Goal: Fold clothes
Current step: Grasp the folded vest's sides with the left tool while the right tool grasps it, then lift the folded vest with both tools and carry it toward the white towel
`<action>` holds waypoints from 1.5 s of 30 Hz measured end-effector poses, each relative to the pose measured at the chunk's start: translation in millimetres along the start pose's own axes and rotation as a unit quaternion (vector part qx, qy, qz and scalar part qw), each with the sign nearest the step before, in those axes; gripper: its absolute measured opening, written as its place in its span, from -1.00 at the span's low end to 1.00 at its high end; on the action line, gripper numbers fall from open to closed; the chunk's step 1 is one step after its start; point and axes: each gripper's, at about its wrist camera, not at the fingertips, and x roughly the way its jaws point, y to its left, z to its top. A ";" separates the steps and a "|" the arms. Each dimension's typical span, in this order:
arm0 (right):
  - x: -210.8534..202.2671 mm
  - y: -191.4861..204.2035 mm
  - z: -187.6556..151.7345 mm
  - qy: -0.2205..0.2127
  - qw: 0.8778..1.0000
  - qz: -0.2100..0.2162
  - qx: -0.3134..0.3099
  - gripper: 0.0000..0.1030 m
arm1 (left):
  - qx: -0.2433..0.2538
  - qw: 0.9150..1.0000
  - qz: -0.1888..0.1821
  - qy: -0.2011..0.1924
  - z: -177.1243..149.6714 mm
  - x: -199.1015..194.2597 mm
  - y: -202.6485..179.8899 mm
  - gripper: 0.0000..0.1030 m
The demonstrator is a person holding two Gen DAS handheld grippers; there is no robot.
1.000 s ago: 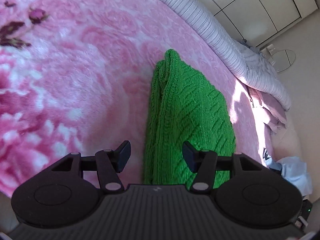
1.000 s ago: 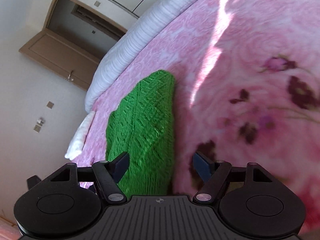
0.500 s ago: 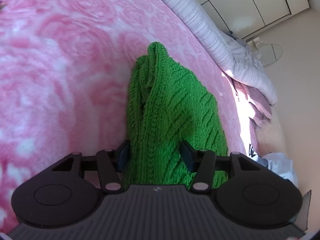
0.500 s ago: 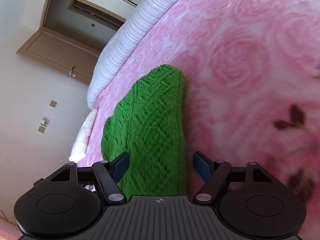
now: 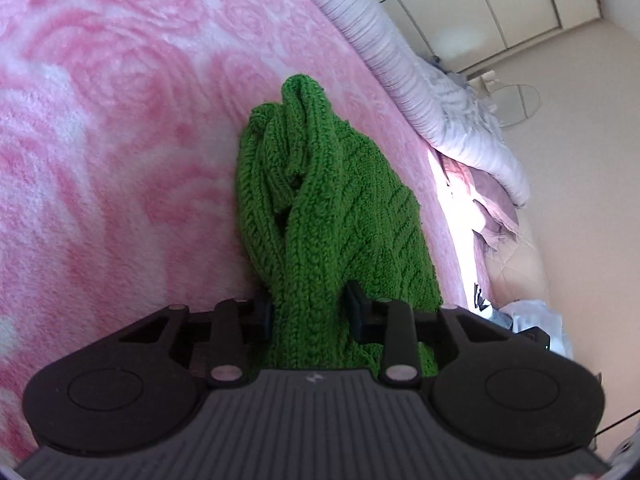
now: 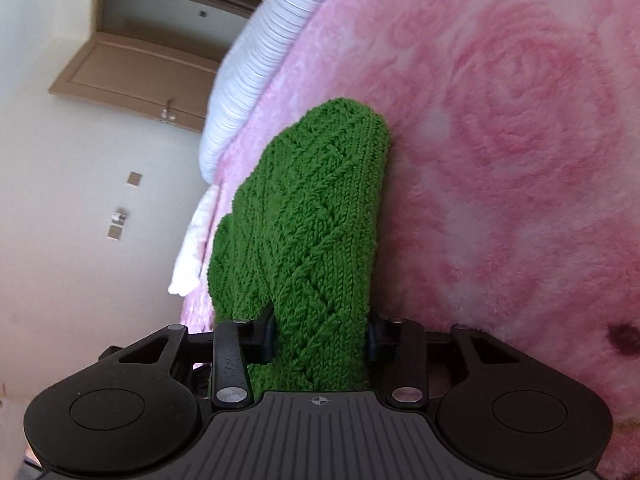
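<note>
A folded green cable-knit sweater (image 5: pixel 320 208) lies on a pink rose-patterned blanket (image 5: pixel 112 128). My left gripper (image 5: pixel 310 314) is shut on the sweater's near edge, with a thick fold of knit pinched between its fingers. In the right wrist view the same sweater (image 6: pixel 316 216) runs away from me, and my right gripper (image 6: pixel 320 336) is shut on its near end, the knit filling the gap between the fingers. The fingertips of both grippers are partly hidden by the fabric.
A white-striped bolster (image 5: pixel 384 52) lines the far bed edge, with crumpled bedding (image 5: pixel 492 160) beyond it. Wardrobe doors (image 5: pixel 500 4) stand behind. A wooden door (image 6: pixel 132 68) and wall (image 6: pixel 60 208) are left of the bed. The blanket (image 6: pixel 520 160) spreads to the right.
Both grippers moved forward onto the sweater's near edge and closed on it; one second ago they were open and short of it. The gripped fabric has bunched up.
</note>
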 end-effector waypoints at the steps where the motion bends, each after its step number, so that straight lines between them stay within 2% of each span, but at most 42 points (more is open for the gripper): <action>1: -0.5 3.5 2.1 0.004 1.000 -0.011 0.013 -0.29 | -0.007 1.000 0.006 0.004 2.1 -0.7 -2.5 -0.54; 6: -2.9 35.1 15.2 0.028 0.995 -0.077 0.056 -0.38 | -0.032 0.997 0.062 0.028 20.2 -12.0 -32.4 -0.64; 9: -14.3 72.7 25.4 0.042 0.994 -0.090 0.056 -0.39 | -0.059 0.995 0.077 0.026 37.1 -34.3 -58.1 -0.65; 16: -30.7 158.6 48.0 0.054 0.996 -0.053 0.051 -0.40 | -0.071 0.994 0.075 -0.032 77.0 -116.5 -116.7 -0.65; 22: 21.5 227.7 48.7 0.064 0.997 -0.033 0.022 -0.40 | -0.079 0.992 0.076 -0.070 124.4 -180.9 -103.9 -0.65; 25: 73.3 264.8 48.1 0.068 0.997 -0.026 0.016 -0.40 | -0.077 0.991 0.076 -0.080 150.4 -214.6 -74.5 -0.65; 28: 136.6 301.9 35.7 0.062 0.997 -0.028 0.020 -0.40 | -0.072 0.992 0.074 -0.078 190.1 -253.3 -30.6 -0.65; 33: 258.2 356.8 5.1 0.056 0.996 -0.042 0.050 -0.39 | -0.062 0.993 0.081 -0.065 266.3 -324.2 56.5 -0.65; 37: 343.0 399.3 -2.7 0.050 0.997 -0.045 0.045 -0.39 | -0.044 0.994 0.091 -0.045 334.4 -369.1 115.3 -0.65; 41: 425.8 433.9 14.4 0.043 0.998 -0.042 0.033 -0.39 | -0.018 0.993 0.101 -0.050 402.0 -395.0 158.3 -0.65; 45: 502.5 470.6 46.0 0.034 0.998 -0.045 0.004 -0.39 | -0.008 0.992 0.104 -0.068 466.6 -400.3 202.4 -0.65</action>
